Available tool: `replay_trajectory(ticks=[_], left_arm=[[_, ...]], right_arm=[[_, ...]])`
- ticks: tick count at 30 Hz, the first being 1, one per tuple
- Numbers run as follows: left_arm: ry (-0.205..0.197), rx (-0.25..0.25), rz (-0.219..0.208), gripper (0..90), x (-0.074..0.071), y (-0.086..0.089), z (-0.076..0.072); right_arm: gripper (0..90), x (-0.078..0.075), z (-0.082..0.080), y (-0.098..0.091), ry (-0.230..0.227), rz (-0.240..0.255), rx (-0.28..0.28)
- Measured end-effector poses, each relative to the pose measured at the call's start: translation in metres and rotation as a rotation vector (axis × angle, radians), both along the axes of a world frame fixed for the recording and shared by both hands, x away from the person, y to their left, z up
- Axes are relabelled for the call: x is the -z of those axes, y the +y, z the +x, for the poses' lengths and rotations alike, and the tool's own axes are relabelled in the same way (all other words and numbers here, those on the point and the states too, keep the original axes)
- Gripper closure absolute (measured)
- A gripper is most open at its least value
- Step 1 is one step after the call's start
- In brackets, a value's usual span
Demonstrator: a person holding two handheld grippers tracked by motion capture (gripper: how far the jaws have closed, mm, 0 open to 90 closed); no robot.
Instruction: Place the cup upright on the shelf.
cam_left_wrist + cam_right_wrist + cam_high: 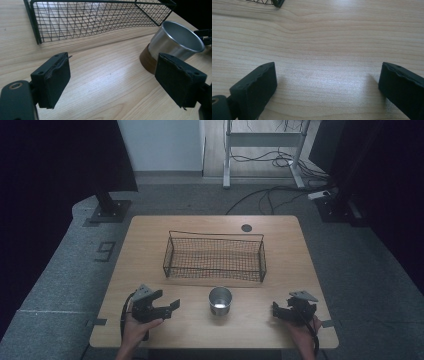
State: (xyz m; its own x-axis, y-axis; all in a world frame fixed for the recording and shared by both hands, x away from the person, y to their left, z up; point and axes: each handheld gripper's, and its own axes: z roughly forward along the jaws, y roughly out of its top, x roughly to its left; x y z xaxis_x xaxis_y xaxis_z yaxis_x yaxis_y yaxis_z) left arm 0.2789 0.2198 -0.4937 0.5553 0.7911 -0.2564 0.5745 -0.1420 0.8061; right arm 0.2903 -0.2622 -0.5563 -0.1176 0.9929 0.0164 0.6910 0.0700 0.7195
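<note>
Right gripper view: basket (265, 2) cropped | left gripper (112, 82), right gripper (325, 87) jaws wide

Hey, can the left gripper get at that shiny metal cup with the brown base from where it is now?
Probably yes. The left gripper is open, and bare wooden table lies between it and the shiny metal cup with the brown base. The black wire basket sits farther back, out of the way.

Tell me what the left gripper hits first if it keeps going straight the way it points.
Probably the metal cup, just ahead by the left gripper's right-hand jaw; depth is unclear, and it might slip past to the wire basket.
</note>
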Motion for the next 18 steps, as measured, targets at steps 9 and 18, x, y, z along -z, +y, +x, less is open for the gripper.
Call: replay_trajectory(ticks=[9, 18], left_arm=[[-0.004, 0.031, -0.022, 13.6, -0.009, -0.012, -0.001], [-0.006, 0.089, -0.009, 13.5, -0.013, -0.040, 0.003]], right_arm=[[2.2, 0.000, 0.000, 0.000, -0.001, -0.002, 0.001], [2.9, 0.000, -0.001, -0.001, -0.003, 0.000, 0.001]])
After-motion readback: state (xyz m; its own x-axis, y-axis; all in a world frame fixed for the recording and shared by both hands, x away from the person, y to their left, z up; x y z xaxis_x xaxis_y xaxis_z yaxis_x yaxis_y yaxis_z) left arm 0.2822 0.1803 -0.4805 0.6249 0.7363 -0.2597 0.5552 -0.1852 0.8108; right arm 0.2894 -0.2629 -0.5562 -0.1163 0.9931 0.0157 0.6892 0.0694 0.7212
